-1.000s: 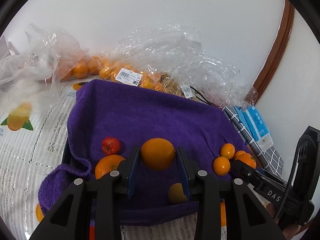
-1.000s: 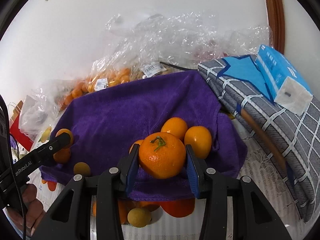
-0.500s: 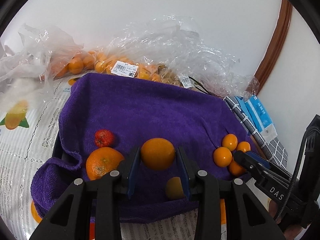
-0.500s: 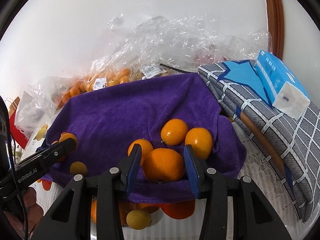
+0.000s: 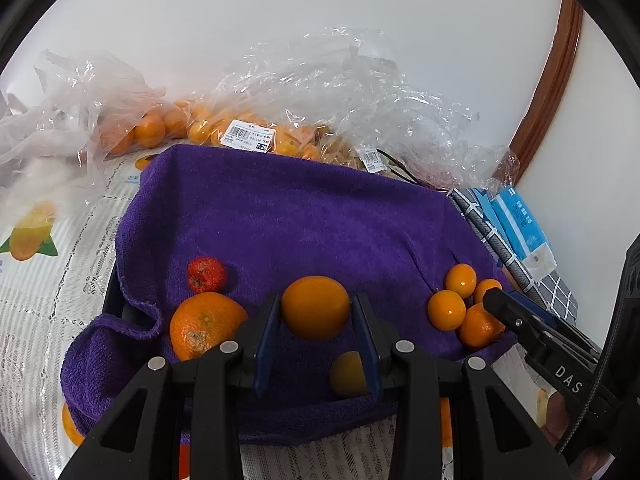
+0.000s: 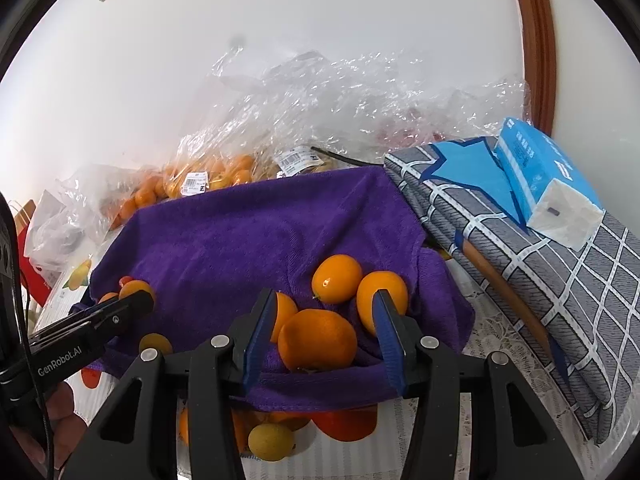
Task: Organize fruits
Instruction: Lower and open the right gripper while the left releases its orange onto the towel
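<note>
On the purple towel (image 6: 240, 240), our right gripper (image 6: 324, 334), jaws just opening, frees 1 orange (image 6: 317, 344) beside 3 others; our left gripper (image 5: 316, 332) clamps another orange (image 5: 315, 307), likely for sorting.

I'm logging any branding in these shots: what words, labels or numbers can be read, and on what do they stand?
"DAS": white letters on the black right gripper, as the left wrist view shows it.
"GenRobot.AI": white letters on the black left gripper, in the right wrist view.
White barcode price sticker on the clear plastic fruit bag: print too small to read.
Light blue tissue pack: print too blurred.
</note>
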Available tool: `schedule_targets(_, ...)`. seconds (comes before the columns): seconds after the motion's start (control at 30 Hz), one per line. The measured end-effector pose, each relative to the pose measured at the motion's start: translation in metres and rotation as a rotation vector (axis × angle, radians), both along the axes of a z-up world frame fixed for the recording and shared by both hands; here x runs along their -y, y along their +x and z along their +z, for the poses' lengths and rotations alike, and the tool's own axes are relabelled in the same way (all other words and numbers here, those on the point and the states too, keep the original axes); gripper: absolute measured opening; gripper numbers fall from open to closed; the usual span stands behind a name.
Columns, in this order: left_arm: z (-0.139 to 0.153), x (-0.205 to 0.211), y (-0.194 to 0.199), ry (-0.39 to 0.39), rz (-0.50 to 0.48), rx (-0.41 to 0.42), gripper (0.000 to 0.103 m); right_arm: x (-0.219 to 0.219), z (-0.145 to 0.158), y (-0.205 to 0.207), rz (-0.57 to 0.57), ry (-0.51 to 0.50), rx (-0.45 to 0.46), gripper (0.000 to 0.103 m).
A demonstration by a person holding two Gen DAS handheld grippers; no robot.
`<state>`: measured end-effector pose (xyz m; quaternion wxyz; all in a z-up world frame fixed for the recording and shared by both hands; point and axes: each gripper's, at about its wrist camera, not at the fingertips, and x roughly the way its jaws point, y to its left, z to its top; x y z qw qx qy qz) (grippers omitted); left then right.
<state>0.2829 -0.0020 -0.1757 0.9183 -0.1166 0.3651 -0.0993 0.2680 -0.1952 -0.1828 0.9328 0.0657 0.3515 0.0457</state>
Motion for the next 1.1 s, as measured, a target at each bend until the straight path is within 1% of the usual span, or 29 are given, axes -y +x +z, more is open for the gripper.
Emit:
schedule_targets(0.27, -0.001, -0.001, 0.001, -0.009, -0.011, -0.019, 0.035, 0.001, 0.002, -0.005, -0.024, -0.020, 0.036, 0.050)
schedule_targets(0.33, -0.001, -0.001, 0.001, -0.012, -0.015, -0.027, 0.035, 0.002, 0.003, -0.006, -0.040, -0.029, 0.048, 0.053)
schedule_targets(0.37, -0.001, -0.001, 0.001, -0.013, -0.016, -0.027, 0.035, 0.003, 0.004, -0.006, -0.044, -0.029, 0.054, 0.055)
schedule_targets(0.57, 0.000, 0.001, -0.001, -0.018, -0.016, -0.006, 0.035, 0.007, 0.008, -0.010, -0.052, -0.015, 0.076, 0.055)
schedule_targets(0.7, 0.005, -0.002, -0.004, -0.023, -0.006, 0.013, 0.035, 0.008, 0.010, -0.010, -0.044, -0.012, 0.058, 0.055)
schedule_targets(0.77, 0.008, -0.006, -0.007, -0.033, 0.004, 0.030, 0.039, 0.007, 0.011, -0.013, -0.035, -0.010, 0.046, 0.055)
schedule_targets(0.9, 0.013, -0.015, -0.010, -0.060, 0.020, 0.039, 0.040, 0.002, 0.010, -0.024, 0.004, 0.006, -0.004, 0.055)
schedule_targets(0.97, 0.015, -0.020, -0.012, -0.069, 0.028, 0.040, 0.040, -0.005, 0.009, -0.033, 0.021, -0.011, -0.022, 0.055)
schedule_targets(1.03, 0.017, -0.023, -0.015, -0.061, 0.040, 0.047, 0.040, -0.009, 0.008, -0.043, 0.027, -0.033, -0.025, 0.055)
schedule_targets(1.1, 0.017, -0.027, -0.022, -0.033, 0.062, 0.056, 0.040, -0.013, 0.007, -0.053, 0.032, -0.039, -0.036, 0.055)
